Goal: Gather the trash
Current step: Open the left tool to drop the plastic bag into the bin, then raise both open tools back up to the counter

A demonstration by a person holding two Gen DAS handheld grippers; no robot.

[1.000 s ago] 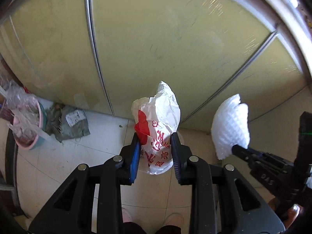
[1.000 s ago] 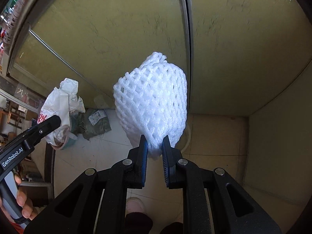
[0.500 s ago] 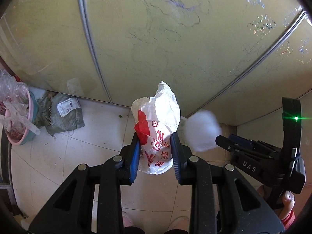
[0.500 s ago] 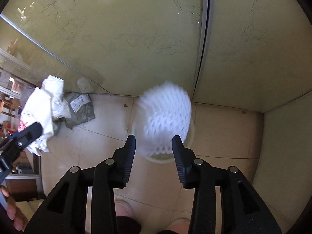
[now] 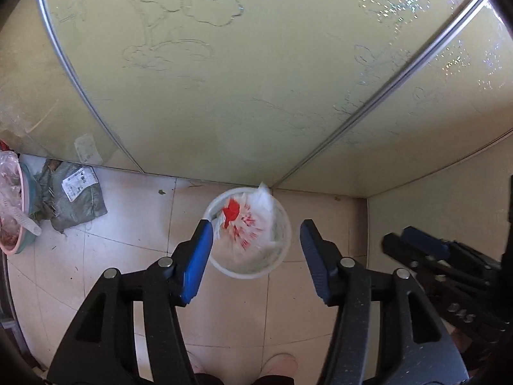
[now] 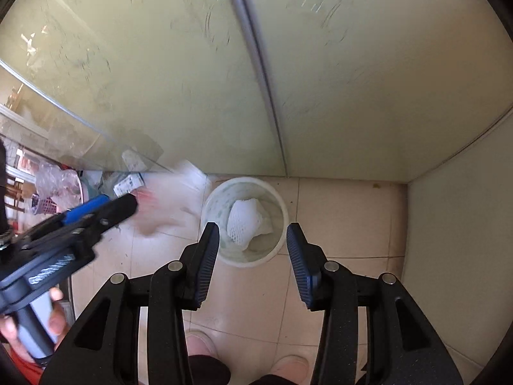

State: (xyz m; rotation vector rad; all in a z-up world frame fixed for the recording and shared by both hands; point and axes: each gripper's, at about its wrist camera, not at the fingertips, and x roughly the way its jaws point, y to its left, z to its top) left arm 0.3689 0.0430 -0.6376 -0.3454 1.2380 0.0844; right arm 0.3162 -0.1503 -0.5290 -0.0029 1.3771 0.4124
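A round white bin (image 5: 282,256) stands on the tiled floor in the corner by the glass doors. My left gripper (image 5: 255,224) hovers above it with its jaws opening; the white plastic bag with red print (image 5: 247,224) is a blur below them, loose, touching neither pad. From the right wrist view the bag (image 6: 166,199) smears just off the left gripper (image 6: 96,208), left of the bin (image 6: 282,211). The white foam net (image 6: 243,221) lies inside the bin. My right gripper (image 6: 253,226) hangs over it, its jaws opening and nothing between them.
Frosted sliding glass doors (image 5: 224,80) close the back and a plain wall (image 5: 449,208) closes the right. A grey sack with a label (image 5: 73,199) and a pink basin (image 5: 12,224) lie at the left. The person's shoes (image 5: 279,365) stand below the grippers.
The right gripper opened and the foam net dropped into the bin. Then the left gripper opened and let go of the bag. Both hands sank toward the bin.
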